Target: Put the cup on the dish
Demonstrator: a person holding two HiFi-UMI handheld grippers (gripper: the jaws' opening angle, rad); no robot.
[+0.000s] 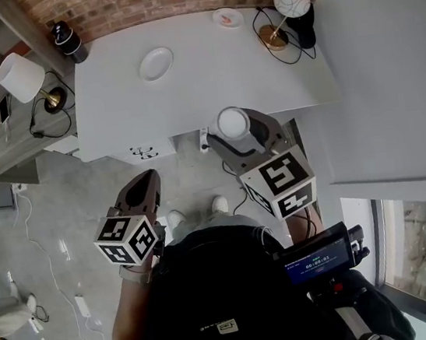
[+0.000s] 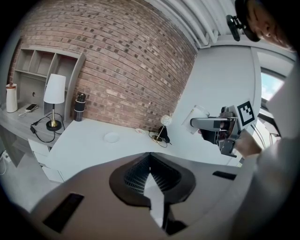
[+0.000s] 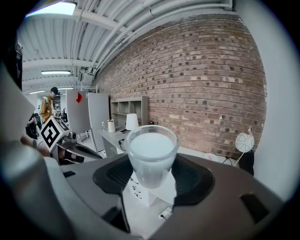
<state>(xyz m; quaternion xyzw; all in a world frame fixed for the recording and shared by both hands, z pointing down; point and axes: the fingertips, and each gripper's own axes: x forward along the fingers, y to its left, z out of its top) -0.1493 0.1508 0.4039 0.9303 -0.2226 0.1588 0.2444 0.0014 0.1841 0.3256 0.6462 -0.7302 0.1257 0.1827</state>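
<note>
A frosted white cup (image 1: 233, 122) stands upright between the jaws of my right gripper (image 1: 233, 134), which is shut on it, just off the near edge of the white table (image 1: 209, 87). In the right gripper view the cup (image 3: 151, 157) fills the middle, pads on both sides. A white dish (image 1: 155, 63) lies on the table's far left part, well beyond the cup; it also shows as the dish (image 2: 111, 137) in the left gripper view. My left gripper (image 1: 149, 184) hangs lower left over the floor, shut and holding nothing (image 2: 150, 174).
A smaller dish (image 1: 228, 18) sits at the table's far edge. A globe lamp (image 1: 285, 10) with cables stands at the far right corner. A dark bottle (image 1: 67, 41) and a shaded lamp (image 1: 21, 77) stand to the left. A white wall panel (image 1: 387, 62) borders the right.
</note>
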